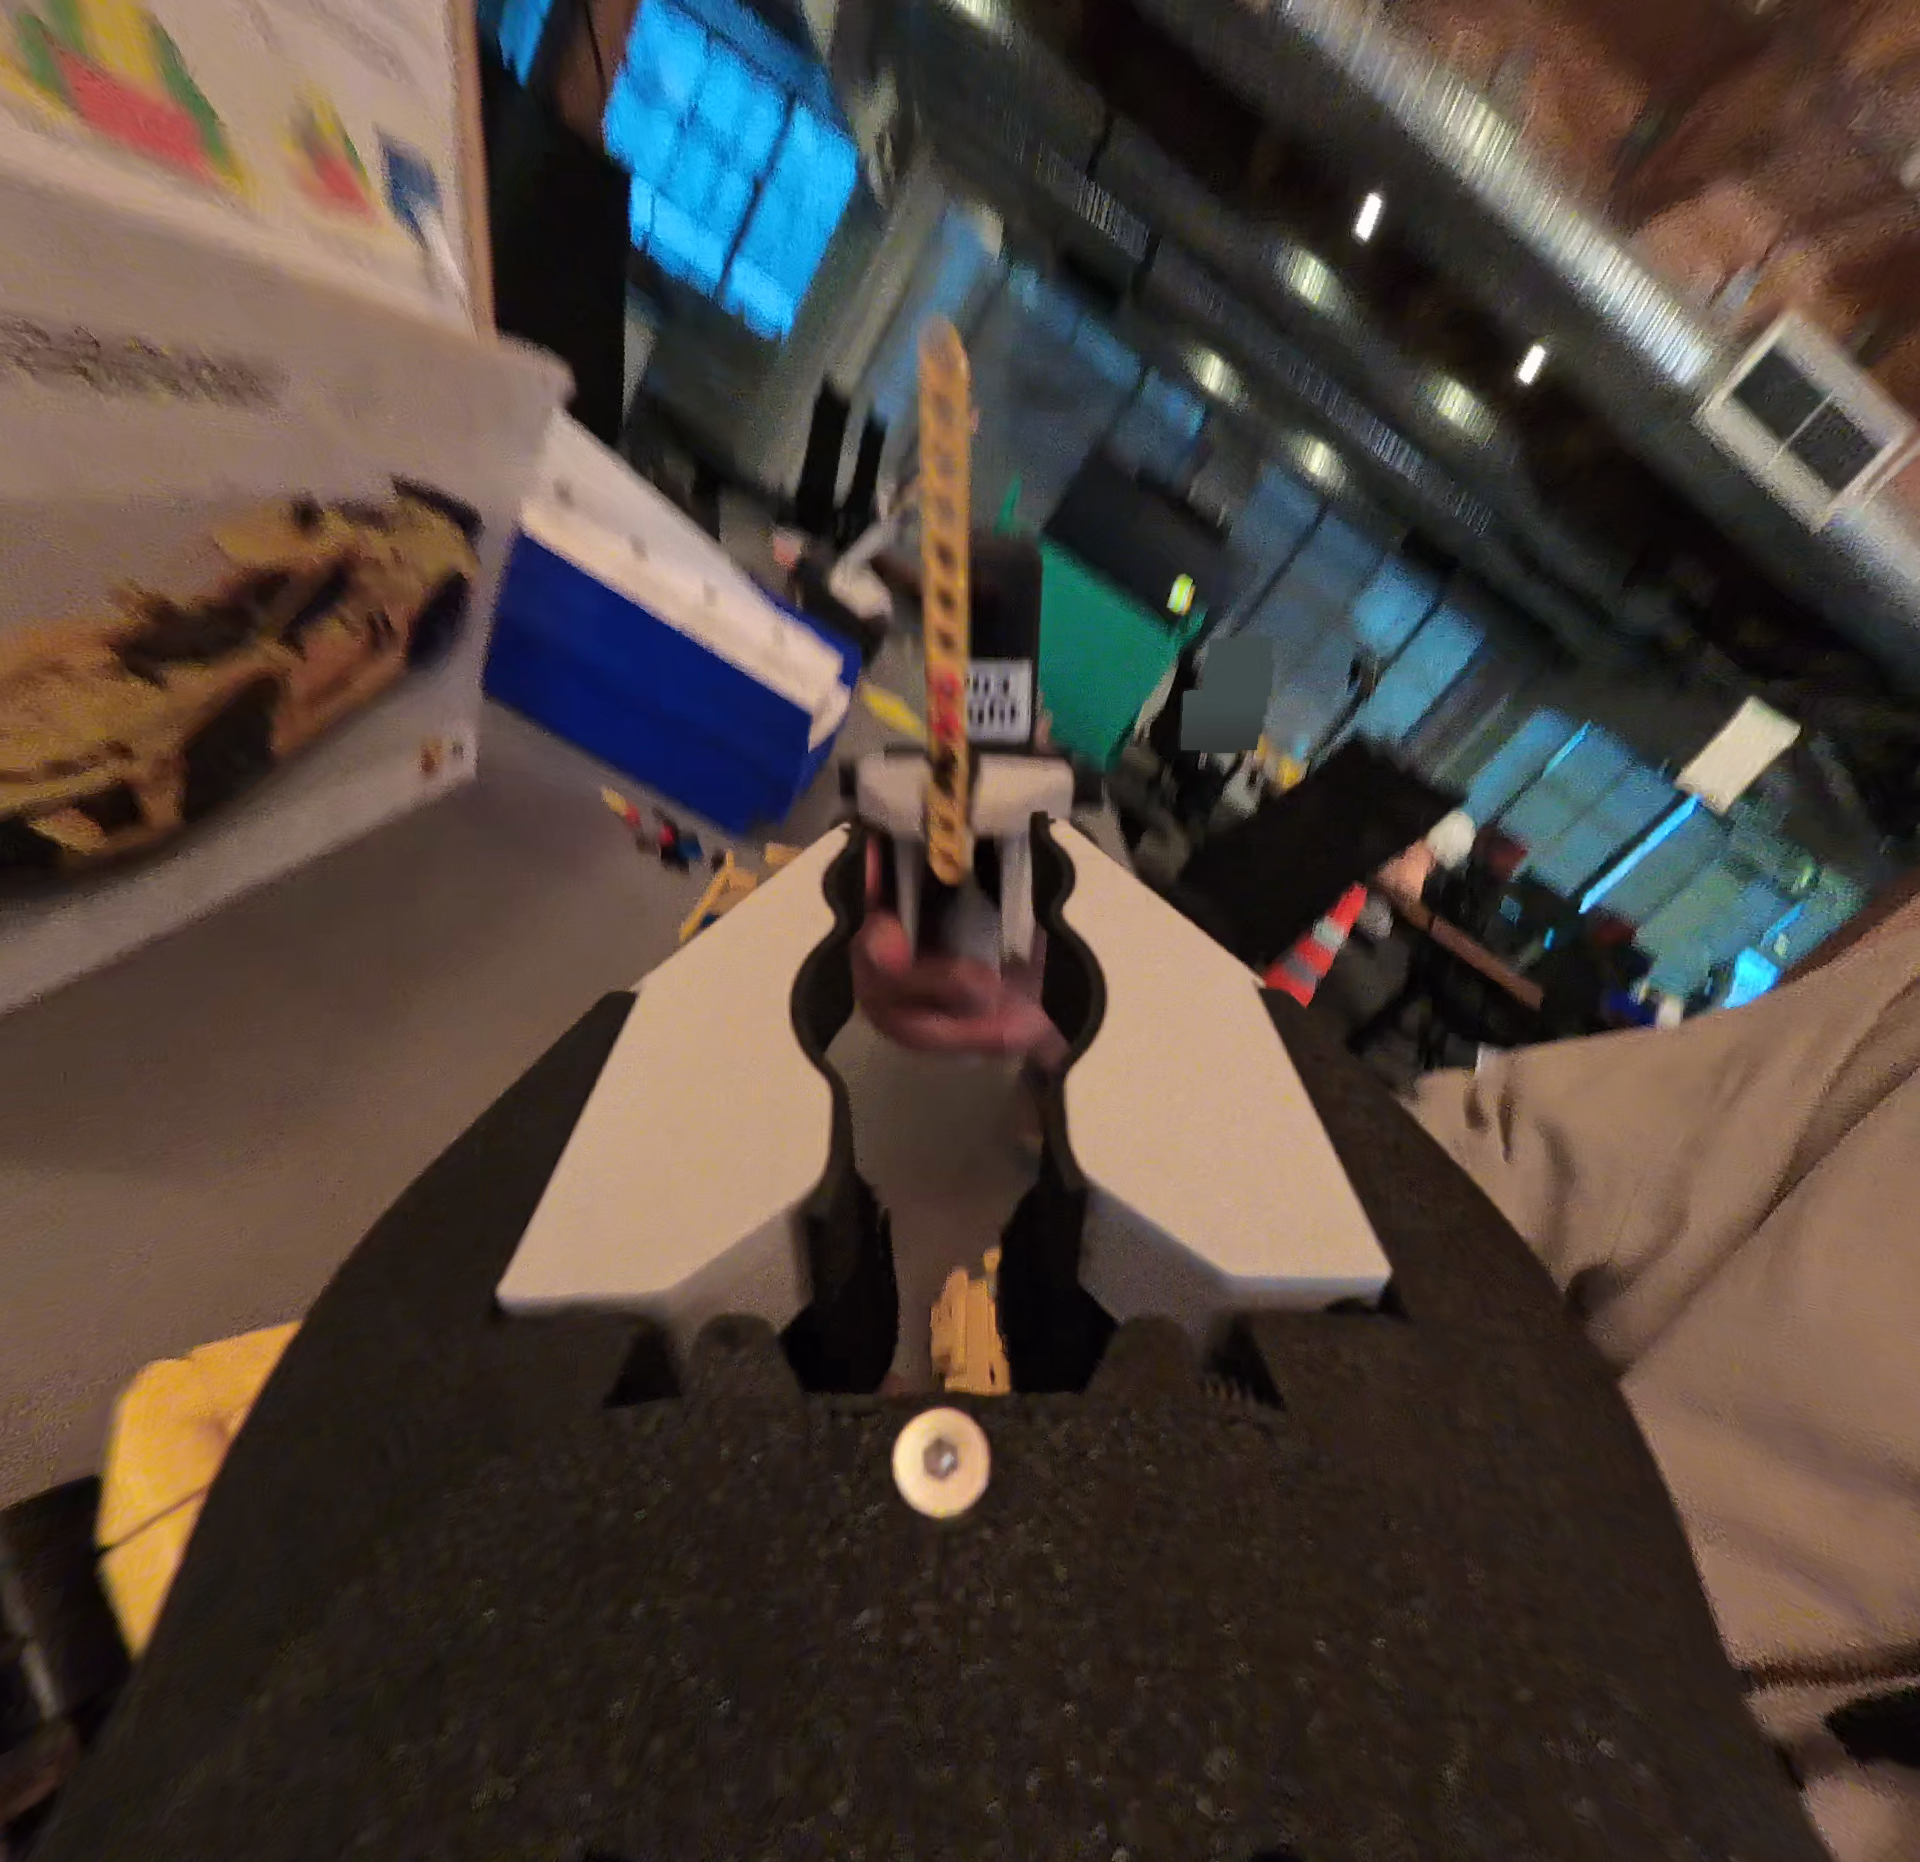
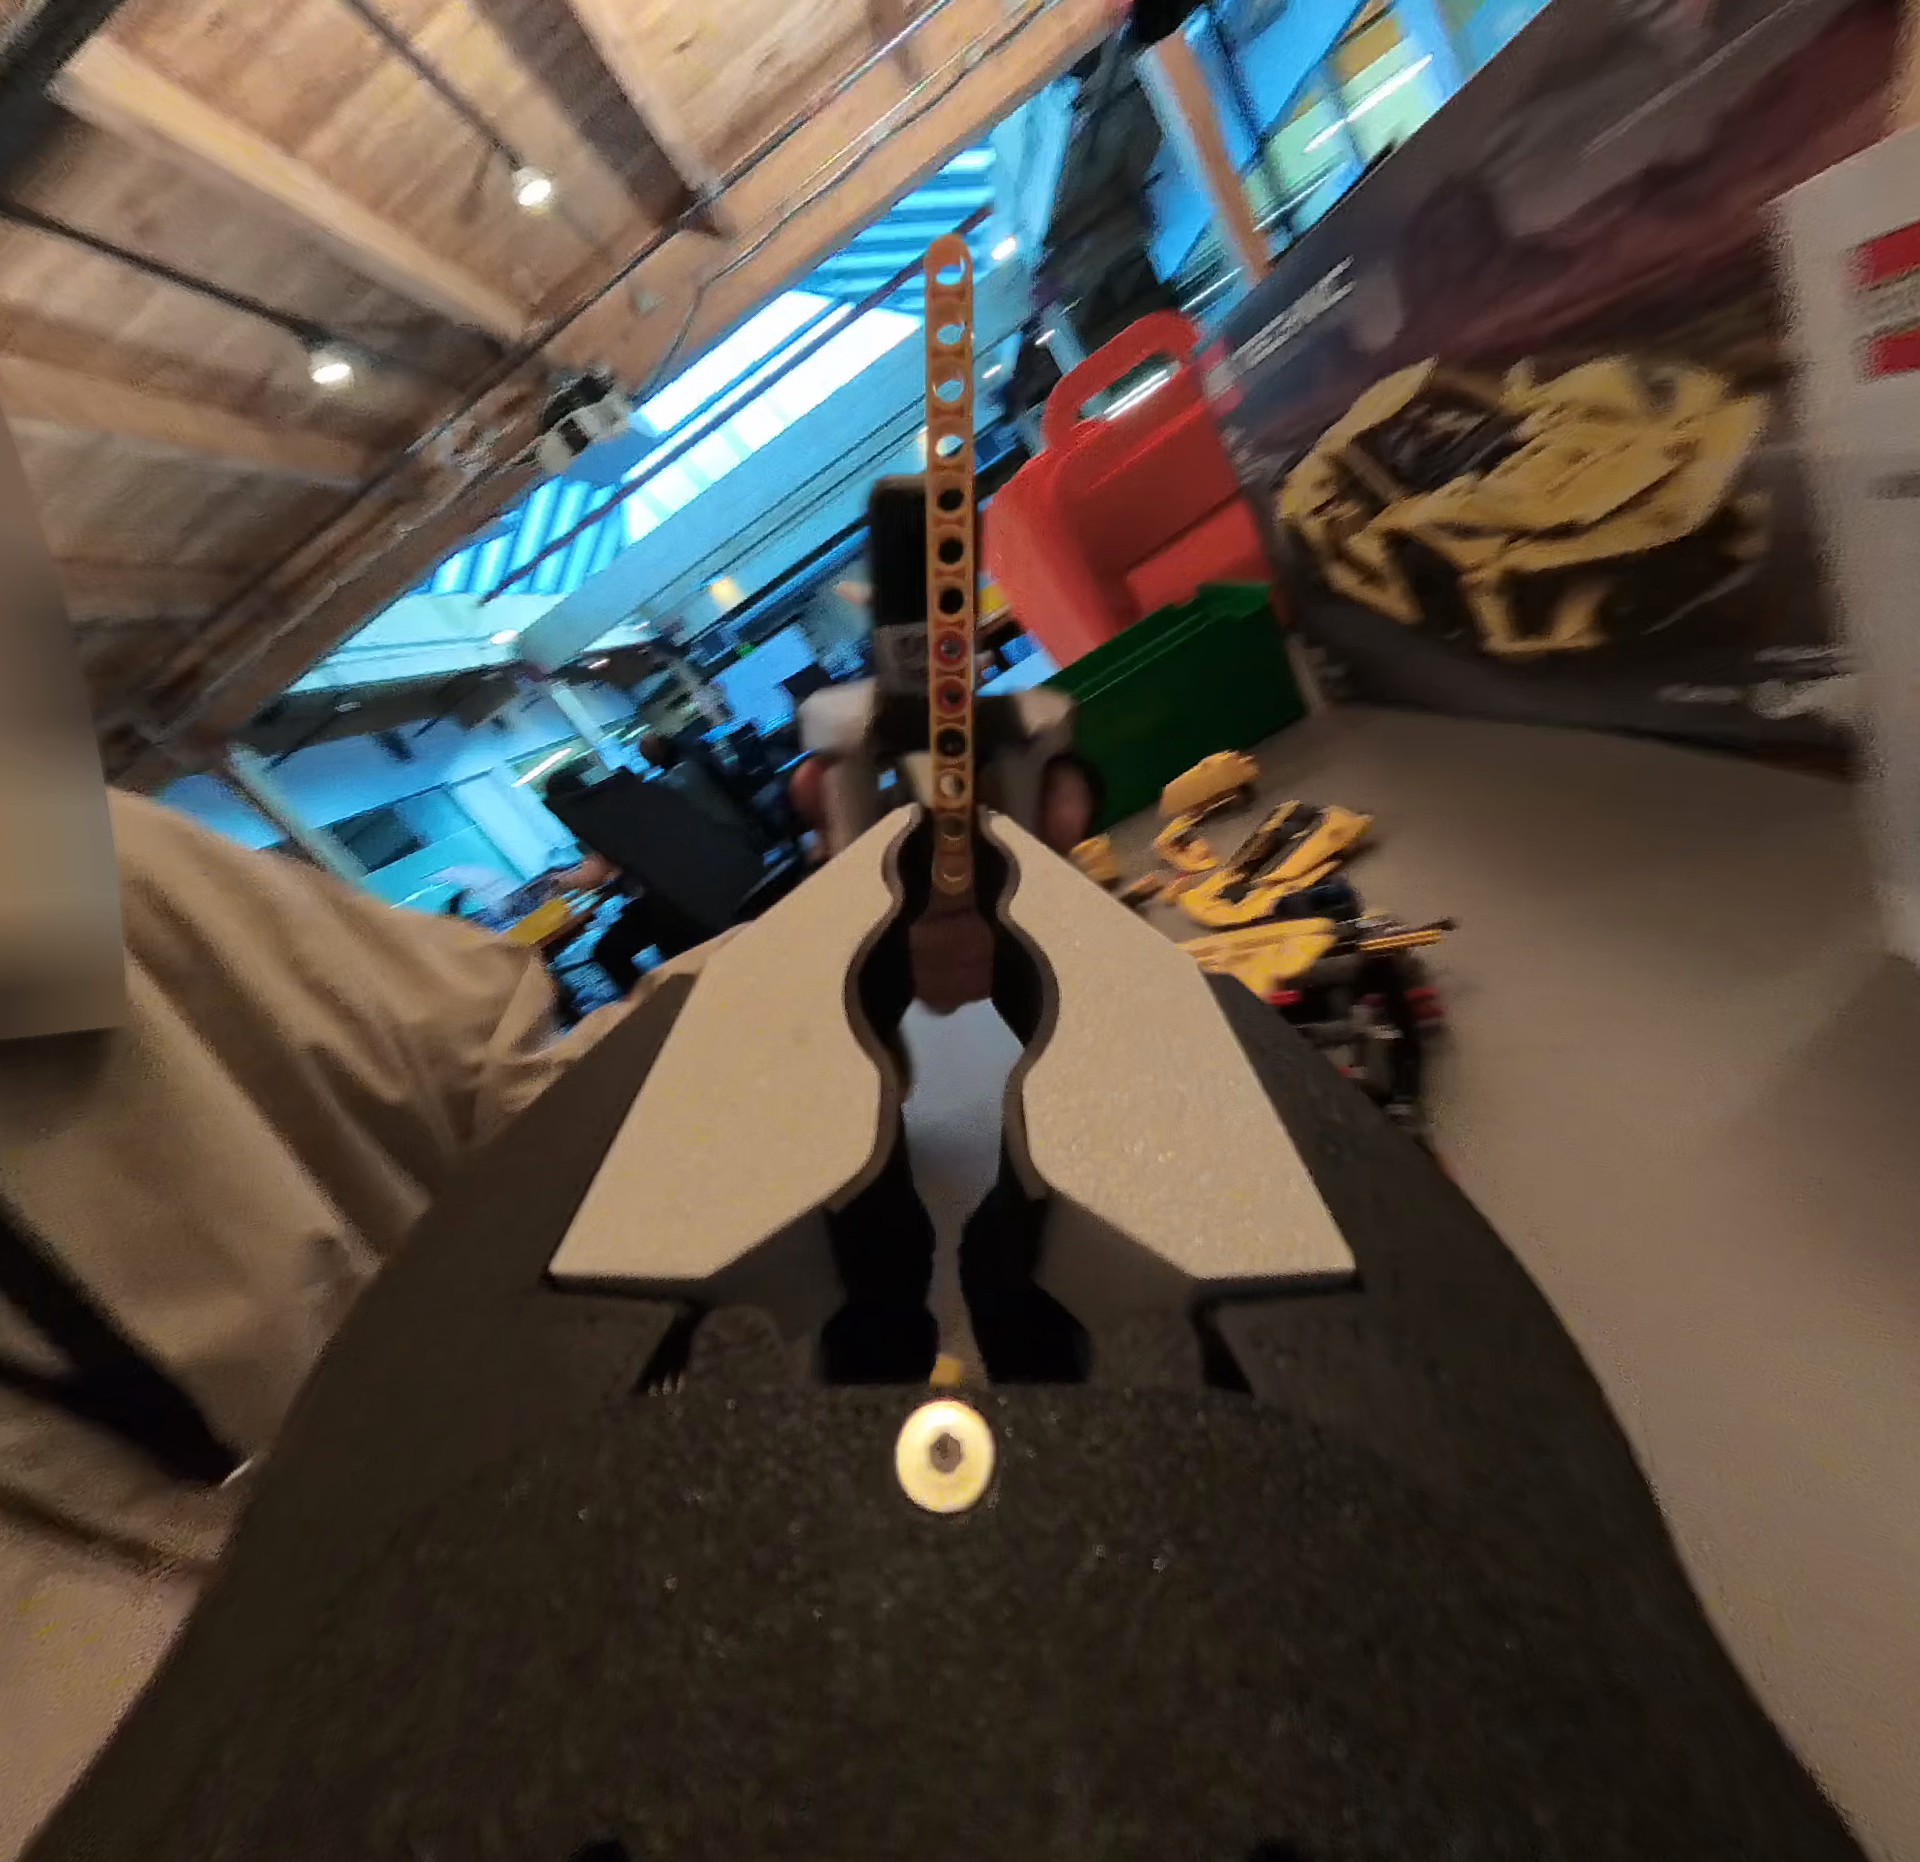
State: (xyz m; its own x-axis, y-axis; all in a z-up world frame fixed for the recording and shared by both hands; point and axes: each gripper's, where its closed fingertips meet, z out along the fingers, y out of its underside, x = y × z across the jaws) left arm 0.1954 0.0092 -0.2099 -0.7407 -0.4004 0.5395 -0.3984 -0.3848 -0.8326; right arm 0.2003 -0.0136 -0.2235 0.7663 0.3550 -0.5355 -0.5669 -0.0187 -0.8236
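Observation:
A long yellow beam with a row of holes [image 1: 943, 524] stands upright between the two grippers, which face each other. It carries red pins low down [image 2: 948, 669]. My right gripper [image 2: 951, 836] is shut on the beam's lower end [image 2: 949, 441]. It also shows in the left wrist view [image 1: 961, 794], its white fingers tight on the beam. My left gripper [image 1: 945, 836] stands wider, its fingers on either side of the beam and of the right gripper's tips without touching the beam. It shows behind the beam in the right wrist view [image 2: 935, 732].
A box with a yellow car picture [image 1: 208, 669] [image 2: 1538, 503], a blue-and-white bin [image 1: 665, 669], a green bin [image 2: 1184, 690] and a red case [image 2: 1132, 503] stand on the grey table [image 2: 1610, 1085]. A part-built yellow model [image 2: 1268, 877] lies there. A person's beige sleeve [image 1: 1714, 1241] is close. My left and right fingertips are right by each other.

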